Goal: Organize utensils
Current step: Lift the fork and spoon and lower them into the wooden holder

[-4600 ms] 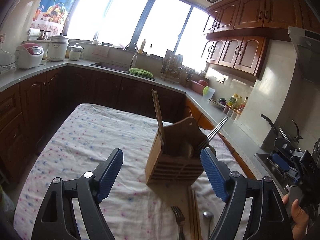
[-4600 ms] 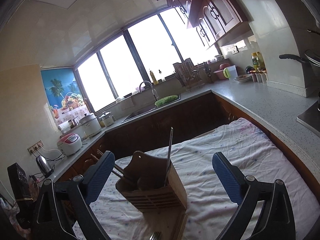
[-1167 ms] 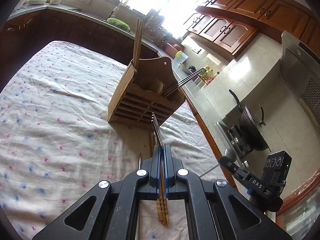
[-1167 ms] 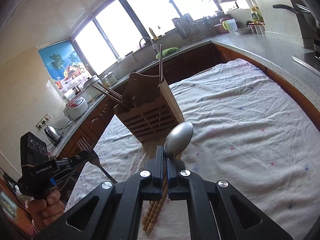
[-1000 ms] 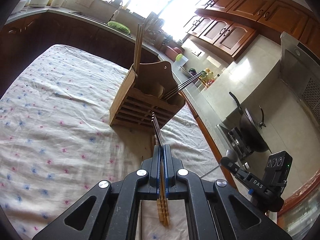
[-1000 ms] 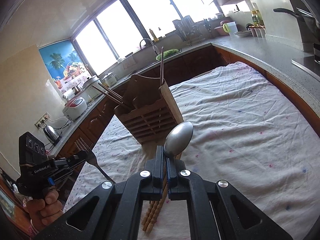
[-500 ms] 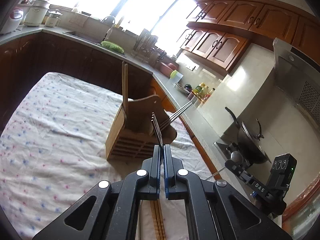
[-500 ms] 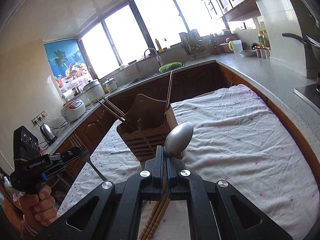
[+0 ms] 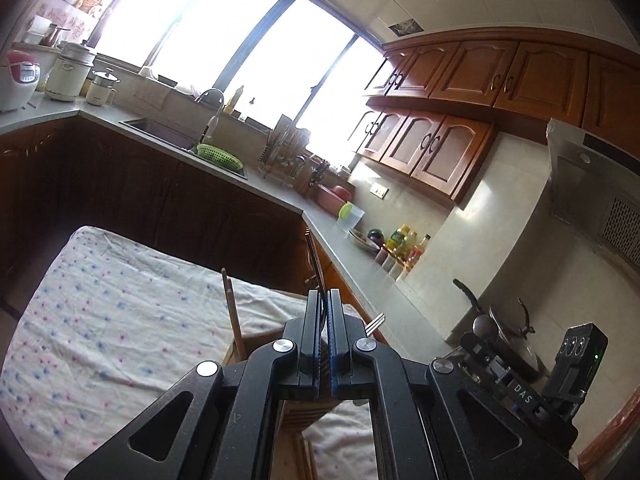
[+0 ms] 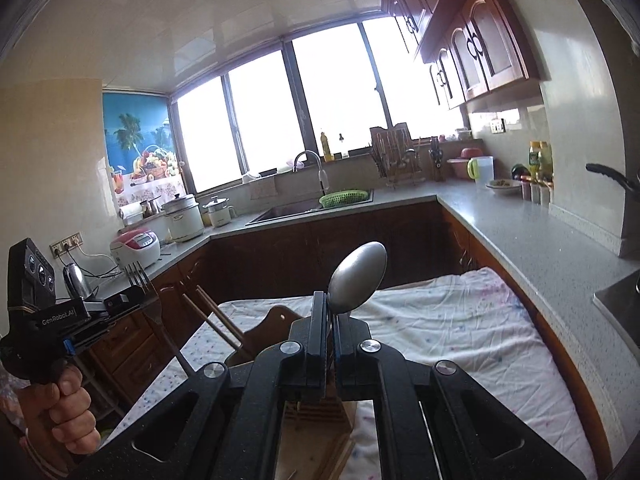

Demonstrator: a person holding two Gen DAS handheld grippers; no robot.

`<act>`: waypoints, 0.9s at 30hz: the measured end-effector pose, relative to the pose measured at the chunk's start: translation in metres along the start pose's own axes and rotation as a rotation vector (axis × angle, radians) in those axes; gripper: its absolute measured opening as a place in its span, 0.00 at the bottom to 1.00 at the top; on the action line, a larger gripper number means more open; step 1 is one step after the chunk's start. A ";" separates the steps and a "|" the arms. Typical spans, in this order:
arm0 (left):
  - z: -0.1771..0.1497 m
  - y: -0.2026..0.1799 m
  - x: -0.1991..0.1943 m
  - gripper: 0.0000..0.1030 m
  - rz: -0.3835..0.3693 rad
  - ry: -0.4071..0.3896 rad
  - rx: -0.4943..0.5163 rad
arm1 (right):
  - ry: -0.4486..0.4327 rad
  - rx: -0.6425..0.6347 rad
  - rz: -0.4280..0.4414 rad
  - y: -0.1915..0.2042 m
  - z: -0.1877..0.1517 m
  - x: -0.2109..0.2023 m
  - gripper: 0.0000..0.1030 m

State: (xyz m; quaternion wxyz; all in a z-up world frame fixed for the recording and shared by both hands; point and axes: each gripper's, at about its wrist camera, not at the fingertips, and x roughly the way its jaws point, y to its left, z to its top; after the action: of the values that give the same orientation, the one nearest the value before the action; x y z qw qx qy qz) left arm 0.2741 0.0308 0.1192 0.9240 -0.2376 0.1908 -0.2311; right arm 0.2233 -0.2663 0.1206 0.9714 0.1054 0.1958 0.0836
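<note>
My left gripper is shut on a metal fork, seen edge-on, tines up; the fork also shows at the left of the right wrist view. My right gripper is shut on a metal spoon, bowl up. The wooden utensil holder stands on the cloth-covered table just below both grippers, mostly hidden by them. Wooden chopsticks and a fork handle stick out of it; the chopsticks also show in the right wrist view.
A wooden board lies under the holder. Counters with cabinets wrap around the table. A sink with a green basket, cookers and a wok on the stove stand on them.
Both grippers shut on a fork and a spoon from the table, then rose and tilted up. The holder has slid from the middle of both views to under the fingers.
</note>
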 end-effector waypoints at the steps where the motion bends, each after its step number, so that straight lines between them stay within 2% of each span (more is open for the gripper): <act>1: 0.001 0.003 0.007 0.01 0.001 -0.007 -0.003 | -0.008 -0.013 -0.003 0.002 0.002 0.004 0.02; 4: 0.000 0.010 0.025 0.01 0.008 -0.023 -0.020 | -0.023 -0.062 -0.022 0.010 0.005 0.019 0.02; 8: -0.012 0.021 0.051 0.01 0.017 -0.024 -0.032 | 0.002 -0.107 -0.036 0.017 -0.002 0.042 0.02; 13: -0.032 0.035 0.071 0.01 0.033 -0.040 -0.023 | 0.045 -0.108 -0.028 0.014 -0.018 0.065 0.02; 19: -0.047 0.047 0.088 0.01 0.060 -0.012 -0.025 | 0.080 -0.110 -0.031 0.010 -0.036 0.082 0.02; 22: -0.041 0.052 0.087 0.01 0.028 -0.009 -0.067 | 0.086 -0.094 -0.022 0.008 -0.036 0.084 0.02; 27: -0.027 0.043 0.080 0.01 0.002 -0.074 -0.031 | 0.045 -0.099 -0.006 0.013 -0.018 0.078 0.02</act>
State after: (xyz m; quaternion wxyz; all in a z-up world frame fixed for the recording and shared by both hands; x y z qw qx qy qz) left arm 0.3414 0.0133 0.0550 0.9268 -0.2603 0.1601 -0.2182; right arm 0.2857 -0.2348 0.0787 0.9710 0.0547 0.2135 0.0925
